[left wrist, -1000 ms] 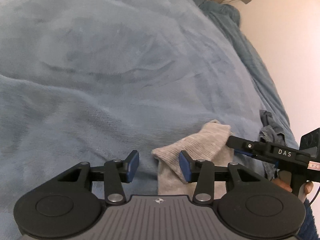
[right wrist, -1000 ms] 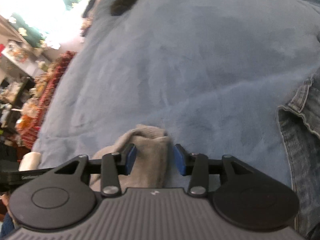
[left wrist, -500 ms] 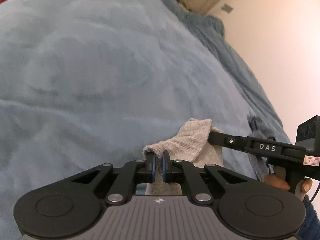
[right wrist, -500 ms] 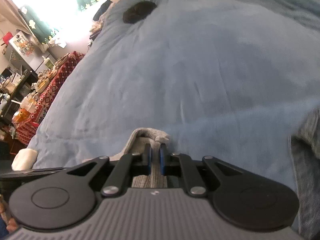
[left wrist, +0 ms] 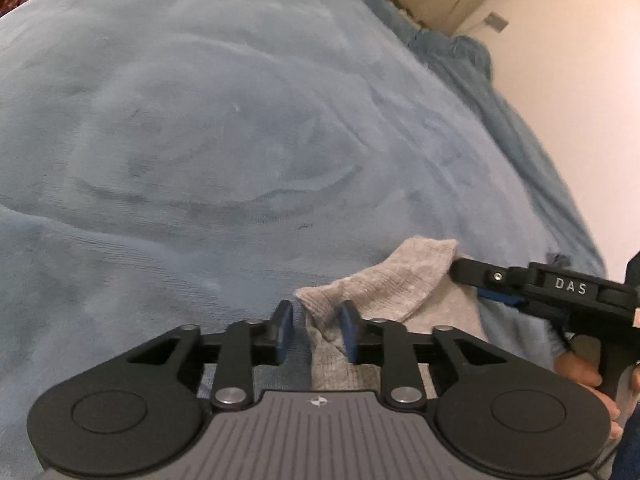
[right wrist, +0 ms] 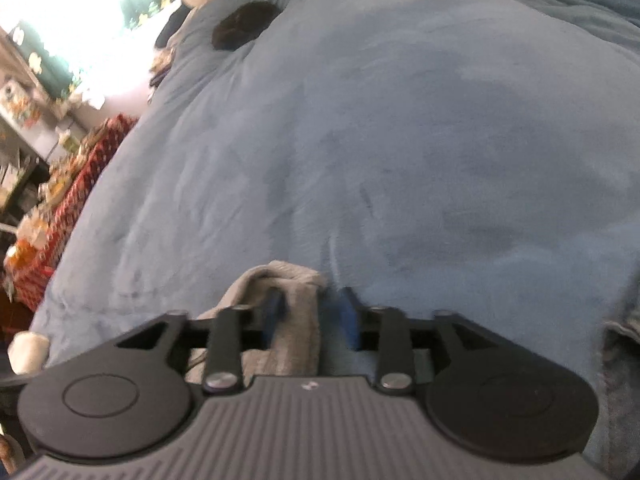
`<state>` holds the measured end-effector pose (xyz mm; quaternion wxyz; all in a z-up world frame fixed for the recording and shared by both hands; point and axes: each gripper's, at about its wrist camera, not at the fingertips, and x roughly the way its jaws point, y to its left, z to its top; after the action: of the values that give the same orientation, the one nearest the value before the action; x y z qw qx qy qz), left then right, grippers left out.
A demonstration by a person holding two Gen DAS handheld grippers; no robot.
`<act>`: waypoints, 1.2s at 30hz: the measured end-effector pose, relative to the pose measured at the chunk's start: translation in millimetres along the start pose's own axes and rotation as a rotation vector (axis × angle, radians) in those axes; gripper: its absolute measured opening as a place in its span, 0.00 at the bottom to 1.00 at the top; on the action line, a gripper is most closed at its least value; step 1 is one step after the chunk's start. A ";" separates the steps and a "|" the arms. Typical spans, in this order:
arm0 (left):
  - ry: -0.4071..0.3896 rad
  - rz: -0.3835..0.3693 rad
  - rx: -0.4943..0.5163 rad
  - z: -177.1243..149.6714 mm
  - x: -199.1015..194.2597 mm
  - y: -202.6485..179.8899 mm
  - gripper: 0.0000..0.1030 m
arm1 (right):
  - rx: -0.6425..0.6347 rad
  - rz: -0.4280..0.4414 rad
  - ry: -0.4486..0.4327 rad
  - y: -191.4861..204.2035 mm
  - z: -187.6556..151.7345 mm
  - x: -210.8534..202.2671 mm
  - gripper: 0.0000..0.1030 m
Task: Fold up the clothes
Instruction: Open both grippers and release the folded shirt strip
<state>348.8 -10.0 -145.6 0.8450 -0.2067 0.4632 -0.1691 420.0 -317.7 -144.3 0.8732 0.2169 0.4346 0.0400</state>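
Note:
A grey sock (left wrist: pixel 384 280) lies folded on the blue blanket (left wrist: pixel 240 128). My left gripper (left wrist: pixel 316 330) hovers at the sock's near left corner. Its jaws are opening, with the sock's edge between them, and the left pad stands apart from the cloth. In the right wrist view the same sock (right wrist: pixel 288 280) bunches between the opening jaws of my right gripper (right wrist: pixel 309 312); the right pad is clear of the cloth. From the left wrist view the right gripper (left wrist: pixel 472 280) shows at the sock's far right corner, held by a hand (left wrist: pixel 580 372).
Blue denim jeans (right wrist: pixel 624 332) lie at the right edge of the bed. A black item (right wrist: pixel 244 24) rests at the far end of the blanket. A pale wall (left wrist: pixel 580 80) runs along the right side, and a cluttered red-patterned table (right wrist: pixel 60 184) stands to the left.
Both grippers were open a second ago, shut on the sock's corners half a second ago, and now stand parted again. The sock lies slightly further forward on the blanket.

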 end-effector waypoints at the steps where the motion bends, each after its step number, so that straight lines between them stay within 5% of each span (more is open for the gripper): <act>1: -0.001 -0.018 -0.014 -1.8 -7.2 2.1 0.31 | 0.012 0.007 -0.003 -2.0 -0.8 -7.1 0.42; 6: 0.050 -0.063 -0.054 -22.8 -38.0 5.2 0.34 | 0.022 0.045 0.008 -3.8 -18.9 -46.2 0.43; 14: 0.136 -0.132 -0.097 -76.7 -69.9 -1.4 0.33 | 0.039 0.121 0.119 10.0 -94.0 -79.1 0.42; 24: 0.173 -0.090 -0.071 -121.9 -75.1 -9.1 0.34 | 0.105 0.115 0.146 3.1 -164.8 -96.3 0.42; 30: 0.116 -0.107 -0.036 -121.7 -94.1 -15.0 0.33 | 0.111 0.134 0.111 8.4 -172.1 -103.4 0.42; 36: 0.170 -0.028 0.001 -130.1 -64.7 -14.5 0.34 | 0.076 0.083 0.125 12.0 -179.1 -89.8 0.38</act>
<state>203.3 -16.6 -155.3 0.8002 -0.1975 0.5304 -0.1983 226.7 -268.4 -167.3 0.8330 0.2647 0.4803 0.0729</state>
